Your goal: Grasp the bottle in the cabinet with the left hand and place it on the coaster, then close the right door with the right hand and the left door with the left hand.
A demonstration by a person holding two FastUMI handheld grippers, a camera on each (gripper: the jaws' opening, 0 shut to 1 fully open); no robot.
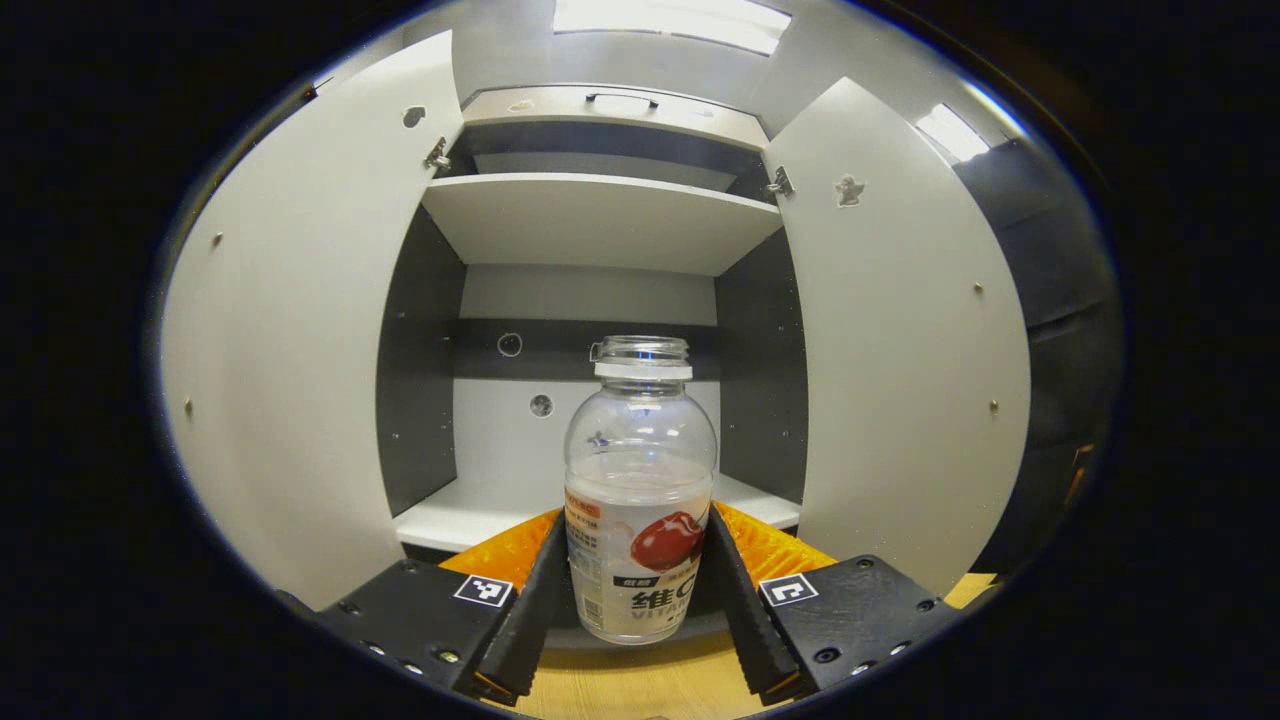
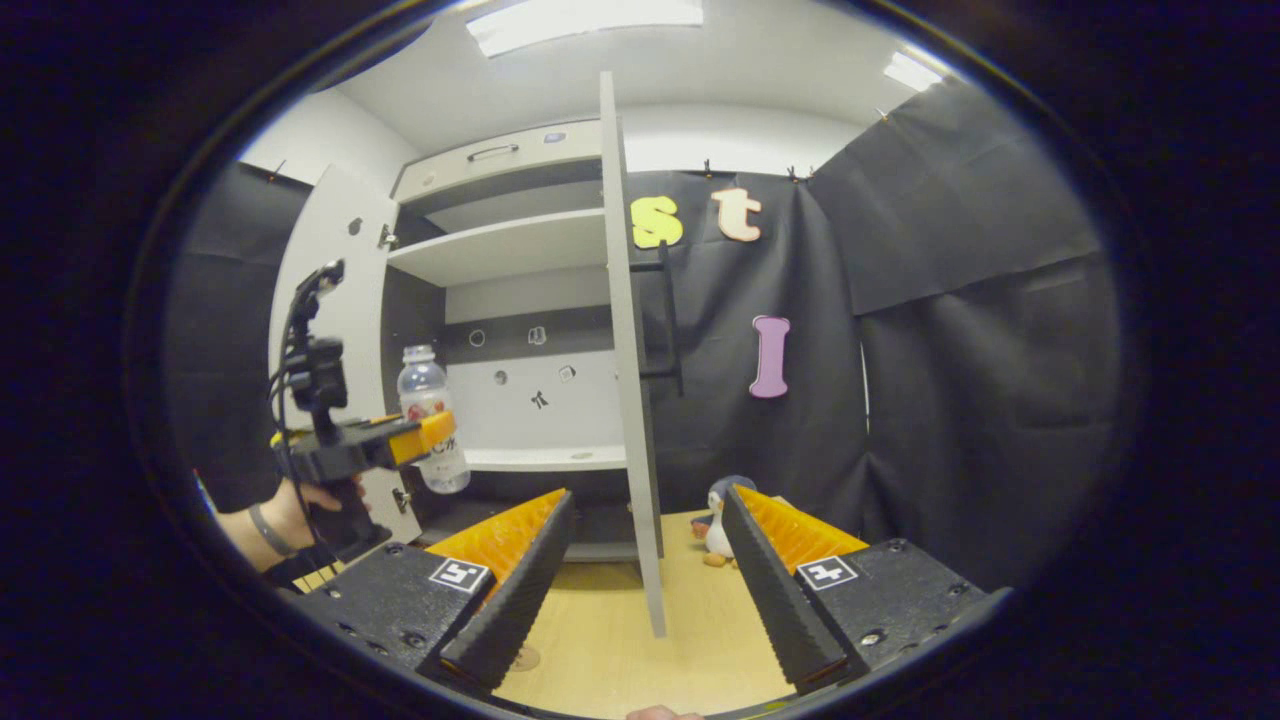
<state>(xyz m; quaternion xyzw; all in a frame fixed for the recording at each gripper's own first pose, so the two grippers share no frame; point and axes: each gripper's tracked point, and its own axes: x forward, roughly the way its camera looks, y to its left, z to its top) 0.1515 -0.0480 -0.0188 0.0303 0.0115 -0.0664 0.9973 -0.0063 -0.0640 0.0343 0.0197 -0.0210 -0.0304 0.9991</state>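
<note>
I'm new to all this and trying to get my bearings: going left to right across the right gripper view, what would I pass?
Hand → left claw holding the bottle → open right door on edge → toy penguin → black cloth wall.

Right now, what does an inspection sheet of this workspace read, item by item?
Surface: wooden tabletop, bare in front of the cabinet.
Job's things: bottle, capless, out of the cabinet and held in the air; left door and right door both open; coaster: nothing seen.
Clutter: penguin toy beside the right door.
Grippers: left gripper shut on the bottle; right gripper open, holding nothing.
Cables: wires on the left gripper.
Surroundings: black cloth wall, ceiling lights.
</note>
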